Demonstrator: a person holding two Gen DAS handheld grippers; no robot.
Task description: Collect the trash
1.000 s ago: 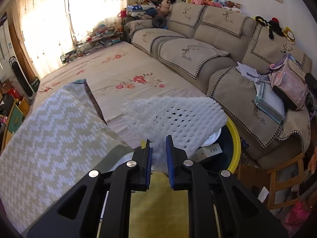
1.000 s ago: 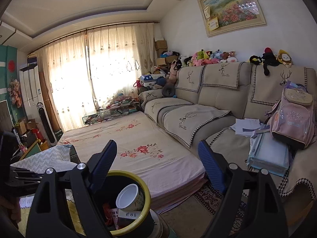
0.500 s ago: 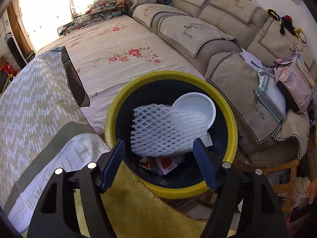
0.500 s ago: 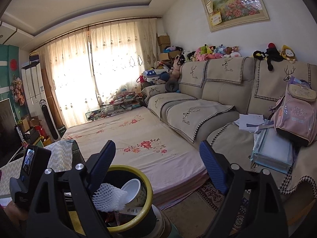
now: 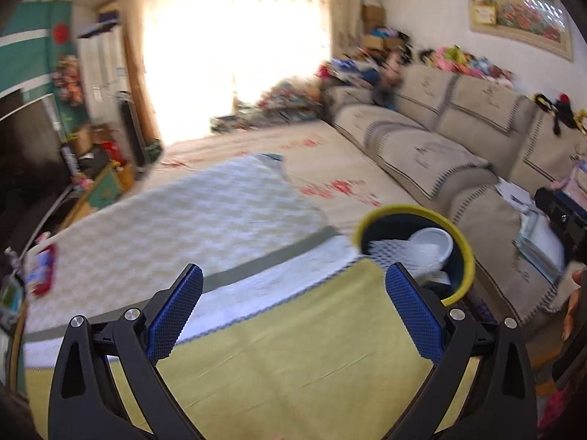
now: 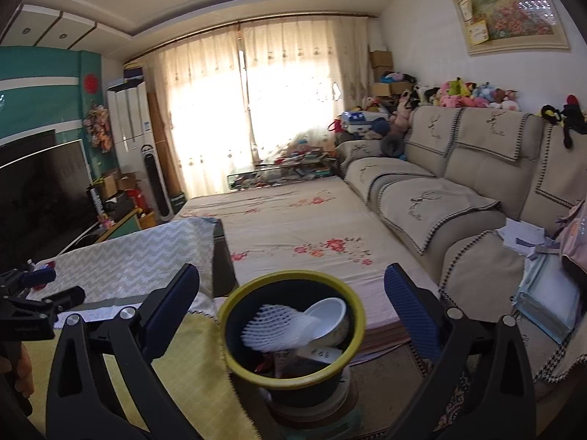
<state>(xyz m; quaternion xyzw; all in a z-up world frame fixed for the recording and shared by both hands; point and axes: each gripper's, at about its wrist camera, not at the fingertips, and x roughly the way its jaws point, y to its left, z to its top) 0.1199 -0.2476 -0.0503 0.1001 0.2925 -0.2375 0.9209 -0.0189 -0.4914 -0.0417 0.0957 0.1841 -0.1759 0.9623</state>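
On the far left of the room, a dark TV [image 6: 40, 179] is standing against a green wall. Beside it, a tall white cabinet [image 6: 130, 124] is sitting near the bright curtains [image 6: 264, 102], and sunlight is pouring through them. A table is lying in front, wearing a grey zigzag cloth [image 5: 176, 220] and a yellow cloth [image 5: 293, 359]. Past the table, a flowered sheet [image 6: 293, 227] is covering a flat bed. On the right, a long beige sofa [image 6: 440, 190] is running along the wall, with soft toys [image 6: 466, 97] sitting on top and a painting [image 6: 506, 7] hanging above.

The left gripper [image 5: 293, 311] is hanging over the yellow cloth. Its blue fingers [image 5: 176, 315] are spreading wide and holding nothing. The left view is blurring.

The yellow-rimmed bin [image 6: 293, 330] is standing just off the table's right end. The white foam net [image 6: 271, 328] is lying inside it, leaning on a white cup [image 6: 326, 315].

The right gripper [image 6: 293, 311] is hanging near the bin. Its fingers [image 6: 411, 315] are spreading wide too, touching nothing.
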